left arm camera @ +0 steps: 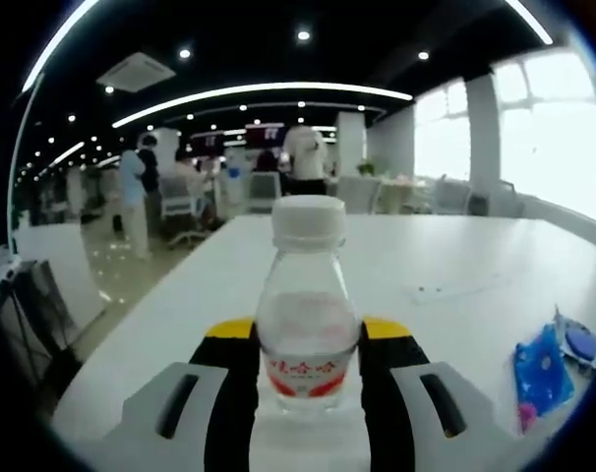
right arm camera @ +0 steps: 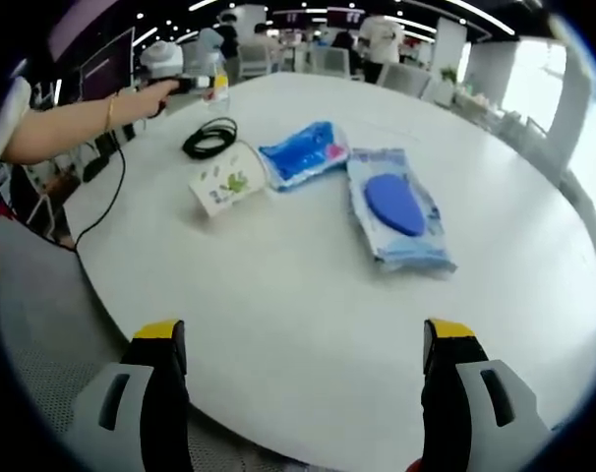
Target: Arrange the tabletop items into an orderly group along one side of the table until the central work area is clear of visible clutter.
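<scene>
Right gripper view: a white table (right arm camera: 308, 285) carries every item. Largest on it is a wet-wipes pack (right arm camera: 396, 211) with a blue oval lid, lying flat toward the far right of the tabletop. Just beside it, on its left, lies a smaller blue pouch (right arm camera: 303, 152). Touching that pouch's left end is a paper cup (right arm camera: 224, 182) with green print, tipped on its side. Beyond the cup, near the far left edge, sits a coiled black cable (right arm camera: 209, 138). The right gripper (right arm camera: 303, 364) hangs over the near edge, jaws spread wide with nothing between them. At the far left edge a person's arm (right arm camera: 67, 123) reaches in with the other gripper.

Left gripper view: the left gripper (left arm camera: 306, 369) has its jaws closed against the sides of a clear water bottle (left arm camera: 306, 320), white cap, red label, upright at the table's near edge. The blue pouch (left arm camera: 542, 372) shows at the right edge.
</scene>
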`<state>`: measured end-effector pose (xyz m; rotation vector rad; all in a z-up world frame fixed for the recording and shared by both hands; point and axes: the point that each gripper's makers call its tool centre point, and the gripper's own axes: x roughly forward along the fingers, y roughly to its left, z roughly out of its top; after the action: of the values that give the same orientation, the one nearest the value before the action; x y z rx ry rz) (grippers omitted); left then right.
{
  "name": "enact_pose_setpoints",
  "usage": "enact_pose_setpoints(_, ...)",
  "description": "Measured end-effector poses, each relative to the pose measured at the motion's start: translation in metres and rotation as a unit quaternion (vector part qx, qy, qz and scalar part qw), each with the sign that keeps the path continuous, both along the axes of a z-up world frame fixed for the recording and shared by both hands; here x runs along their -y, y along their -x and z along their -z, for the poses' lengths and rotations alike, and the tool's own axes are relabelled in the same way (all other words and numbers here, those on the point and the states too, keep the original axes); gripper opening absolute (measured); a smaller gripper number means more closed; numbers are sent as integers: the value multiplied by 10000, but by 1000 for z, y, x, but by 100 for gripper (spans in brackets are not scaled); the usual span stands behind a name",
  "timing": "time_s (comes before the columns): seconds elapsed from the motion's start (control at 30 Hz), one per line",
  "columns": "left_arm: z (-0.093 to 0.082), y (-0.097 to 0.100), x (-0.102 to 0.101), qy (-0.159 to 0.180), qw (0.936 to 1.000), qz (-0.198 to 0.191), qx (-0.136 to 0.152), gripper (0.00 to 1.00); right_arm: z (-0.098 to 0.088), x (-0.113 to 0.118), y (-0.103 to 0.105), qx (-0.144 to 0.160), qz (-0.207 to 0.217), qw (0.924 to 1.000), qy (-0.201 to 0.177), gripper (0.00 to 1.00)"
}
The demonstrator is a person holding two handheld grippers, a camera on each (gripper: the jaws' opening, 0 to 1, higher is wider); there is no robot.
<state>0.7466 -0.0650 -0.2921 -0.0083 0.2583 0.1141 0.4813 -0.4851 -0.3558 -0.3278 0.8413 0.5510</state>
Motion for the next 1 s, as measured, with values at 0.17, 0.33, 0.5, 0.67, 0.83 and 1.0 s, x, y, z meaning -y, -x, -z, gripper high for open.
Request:
enact_pose_setpoints(0.17, 0, 1, 0, -86, 9999, -39, 75, 37, -2, -1, 0, 33, 18, 10000, -44, 99)
enact_pose_setpoints(0.33, -12, 3, -1, -39, 9996, -114, 242, 52, -6, -2, -2, 66, 60, 9998, -149, 99)
enact_pose_setpoints(0.5, -18, 6, -2, -99, 9998, -76, 161, 54, -10, -5, -4, 82, 56, 9995, -307, 99)
enact_pose_setpoints(0.67, -21, 13, -1, 57, 9999, -17, 155, 64, -18, -10, -6, 143, 105, 9979, -630, 100)
enact_pose_setpoints(0.83, -28, 28, -2, 55, 9998, -58, 205, 67, -24, -19, -7, 144, 101, 9954, -940, 100)
enact_pose_setpoints(1.0, -32, 46, 6, -176, 9997, 135, 34, 77, -35, -26, -10, 217, 106, 9916, -1269, 100)
